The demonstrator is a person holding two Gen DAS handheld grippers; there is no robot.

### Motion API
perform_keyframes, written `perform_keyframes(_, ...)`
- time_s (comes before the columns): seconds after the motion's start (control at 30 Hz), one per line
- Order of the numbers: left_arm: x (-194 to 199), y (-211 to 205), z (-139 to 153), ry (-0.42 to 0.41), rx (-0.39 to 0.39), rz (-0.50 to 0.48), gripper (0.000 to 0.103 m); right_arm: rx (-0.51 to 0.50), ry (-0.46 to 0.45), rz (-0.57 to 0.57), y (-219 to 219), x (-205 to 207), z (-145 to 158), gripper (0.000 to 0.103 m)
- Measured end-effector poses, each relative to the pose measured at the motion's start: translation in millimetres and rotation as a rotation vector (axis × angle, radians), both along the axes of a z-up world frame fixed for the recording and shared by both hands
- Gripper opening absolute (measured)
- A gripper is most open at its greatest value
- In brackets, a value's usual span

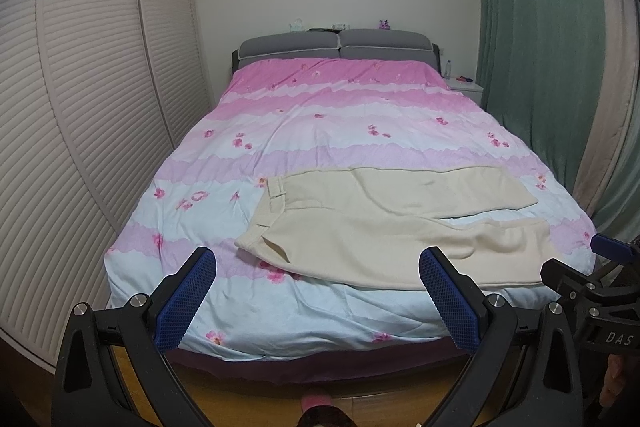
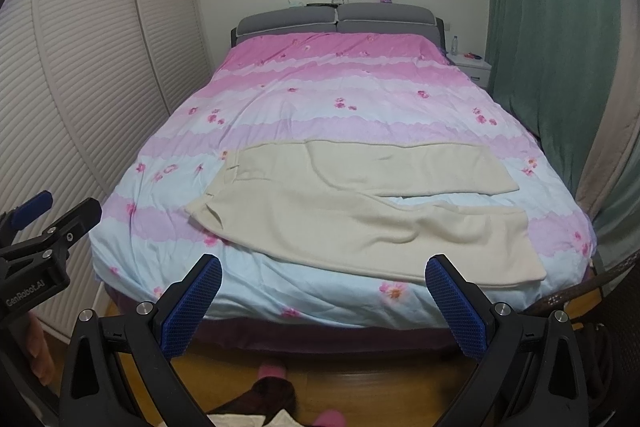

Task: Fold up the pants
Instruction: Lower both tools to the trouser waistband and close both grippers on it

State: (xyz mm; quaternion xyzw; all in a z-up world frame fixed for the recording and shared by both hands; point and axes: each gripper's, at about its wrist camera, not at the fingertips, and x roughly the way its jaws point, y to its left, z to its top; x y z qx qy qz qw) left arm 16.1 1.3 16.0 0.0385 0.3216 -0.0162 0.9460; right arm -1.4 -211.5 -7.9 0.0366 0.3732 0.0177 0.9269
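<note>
Cream pants (image 1: 384,223) lie flat on the bed near its foot, waistband to the left, both legs stretched to the right and spread slightly apart. They also show in the right wrist view (image 2: 360,211). My left gripper (image 1: 316,291) is open and empty, held off the foot of the bed, short of the pants. My right gripper (image 2: 324,291) is open and empty too, also off the foot edge. The right gripper shows at the right edge of the left wrist view (image 1: 592,279); the left one shows at the left edge of the right wrist view (image 2: 48,227).
The bed has a pink, white and blue floral duvet (image 1: 320,115) and a grey headboard (image 1: 336,43). Louvred wardrobe doors (image 1: 80,107) stand on the left, green curtains (image 1: 540,47) and a white nightstand (image 1: 466,87) on the right. Wooden floor (image 2: 360,387) lies below.
</note>
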Motion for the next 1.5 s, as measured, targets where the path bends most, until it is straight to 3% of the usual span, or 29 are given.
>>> perform_keyframes(0.2,21.8,19.5,-26.7,0.069,0.01,0.035,0.103,0.012,0.049,0.02,7.7,20.0,-17.1,0.103)
perform_keyframes(0.37,56.6,45.2,-61.7,0.12,0.049,0.059,0.103,0.03,0.118,0.043,24.6,52.5,-49.3,0.103)
perform_keyframes(0.67,168.1,89.9,-140.6,0.3,0.036,0.026,0.103,0.111,0.298,-0.022,50.2,141.2,-134.5,0.103)
perform_keyframes(0.93,256.7,105.8,-228.4,0.489,0.045,-0.057,0.103,0.174,0.49,-0.197,62.0,206.6,-220.5,0.102)
perform_keyframes(1.2,300.0,117.8,-299.2,0.692,-0.054,-0.043,0.103,0.257,0.614,-0.314,48.1,223.9,-282.3,0.102)
perform_keyframes(1.5,333.8,117.8,-359.2,0.848,-0.125,0.039,0.103,0.333,0.698,-0.381,28.1,240.4,-330.3,0.097)
